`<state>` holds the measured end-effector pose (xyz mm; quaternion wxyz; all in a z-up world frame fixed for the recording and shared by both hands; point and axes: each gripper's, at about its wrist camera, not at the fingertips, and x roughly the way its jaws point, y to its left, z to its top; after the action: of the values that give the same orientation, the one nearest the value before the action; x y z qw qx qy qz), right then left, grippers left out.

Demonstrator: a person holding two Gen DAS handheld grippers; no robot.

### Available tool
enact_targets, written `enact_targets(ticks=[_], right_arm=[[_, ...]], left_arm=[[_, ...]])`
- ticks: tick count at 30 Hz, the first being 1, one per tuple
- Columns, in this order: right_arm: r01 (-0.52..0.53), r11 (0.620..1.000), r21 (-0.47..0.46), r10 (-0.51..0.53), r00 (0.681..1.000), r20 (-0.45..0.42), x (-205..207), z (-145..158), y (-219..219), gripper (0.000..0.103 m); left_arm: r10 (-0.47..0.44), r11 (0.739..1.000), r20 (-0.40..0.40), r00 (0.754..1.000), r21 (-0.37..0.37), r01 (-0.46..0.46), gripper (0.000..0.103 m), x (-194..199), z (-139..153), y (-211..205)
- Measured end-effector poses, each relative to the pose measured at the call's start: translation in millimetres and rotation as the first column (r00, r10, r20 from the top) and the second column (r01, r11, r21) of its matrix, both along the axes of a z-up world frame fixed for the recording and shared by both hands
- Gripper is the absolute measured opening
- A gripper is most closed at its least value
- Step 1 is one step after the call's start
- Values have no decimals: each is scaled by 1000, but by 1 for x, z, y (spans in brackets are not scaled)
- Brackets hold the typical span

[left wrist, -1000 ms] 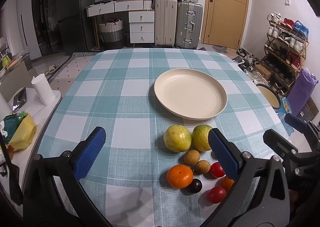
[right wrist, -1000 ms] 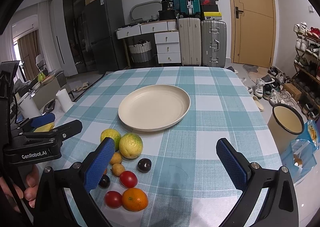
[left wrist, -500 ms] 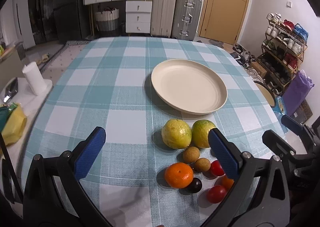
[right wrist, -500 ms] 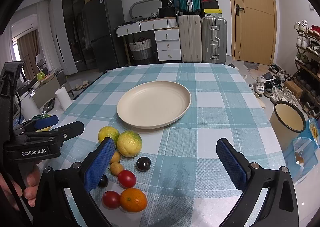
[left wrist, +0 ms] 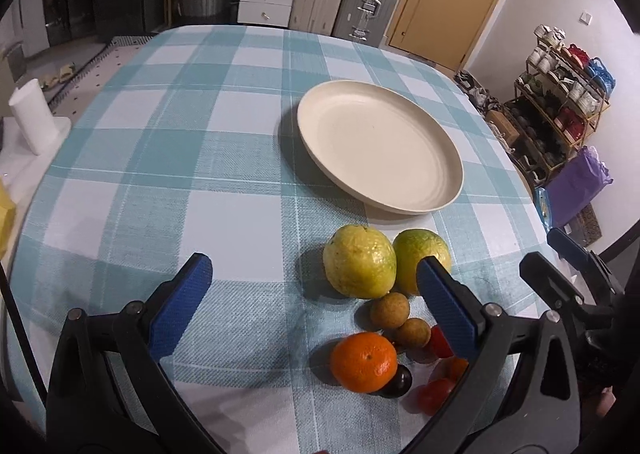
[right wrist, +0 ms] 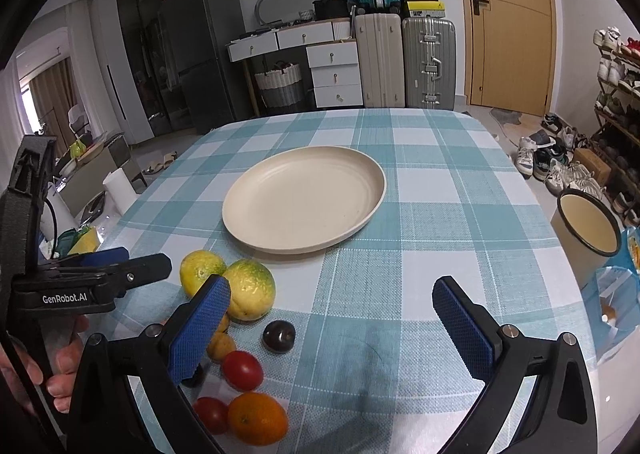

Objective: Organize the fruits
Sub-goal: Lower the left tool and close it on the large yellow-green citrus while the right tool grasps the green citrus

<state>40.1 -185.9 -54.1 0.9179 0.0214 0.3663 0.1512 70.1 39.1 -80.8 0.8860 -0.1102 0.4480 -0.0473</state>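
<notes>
I am at the very start of sorting the fruit: nothing is lifted, and the wide, shallow cream plate (left wrist: 380,146) sits bare on the teal-and-white checked tablecloth (left wrist: 160,158), so I judge the first pick is the step in hand. Taking the plate as my landmark and reading from the left, my left gripper (left wrist: 312,294) hangs with its blue pads spread wide and nothing between them, on the near side of the plate. Between it and the plate lie two big yellow-green citrus fruits (left wrist: 359,261), touching each other just short of the plate's near rim. Nearer me than those cluster two small brown longan-like balls (left wrist: 389,310), a bright orange mandarin (left wrist: 364,361), red cherry tomatoes (right wrist: 242,370) and a dark plum-coloured fruit (right wrist: 279,336). My right gripper (right wrist: 332,318) is likewise gaping and empty, hovering over bare cloth on the near right of the plate. The next move, I reckon, calls for lowering one claw over a single fruit without nudging its neighbours, which roll easily. Beyond the plate, past the far table edge, stand white drawers (right wrist: 334,70), upright suitcases (right wrist: 428,62) and a wooden door (right wrist: 508,18).
</notes>
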Motion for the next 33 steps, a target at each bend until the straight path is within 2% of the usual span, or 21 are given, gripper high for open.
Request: enact_targets(ticks=[2, 11, 16, 21, 33], right_arm=[[-2, 1000, 2, 2, 1000, -5, 4, -1, 0, 103], [-4, 1000, 4, 4, 1000, -29, 19, -5, 1, 103], [-5, 1000, 3, 5, 999, -38, 24, -7, 1, 103], [-21, 1000, 17, 21, 998, -58, 31, -9, 3, 103], [-47, 998, 33, 50, 995, -85, 38, -12, 7, 103]], left_arm=[[-20, 999, -4, 1000, -29, 20, 100, 4, -3, 0], [-78, 980, -71, 994, -188, 63, 80, 26, -23, 6], [-99, 964, -95, 991, -256, 72, 59, 35, -33, 10], [-127, 942, -95, 987, -323, 90, 45, 37, -36, 10], [-149, 925, -91, 985, -364, 107, 44, 38, -38, 13]])
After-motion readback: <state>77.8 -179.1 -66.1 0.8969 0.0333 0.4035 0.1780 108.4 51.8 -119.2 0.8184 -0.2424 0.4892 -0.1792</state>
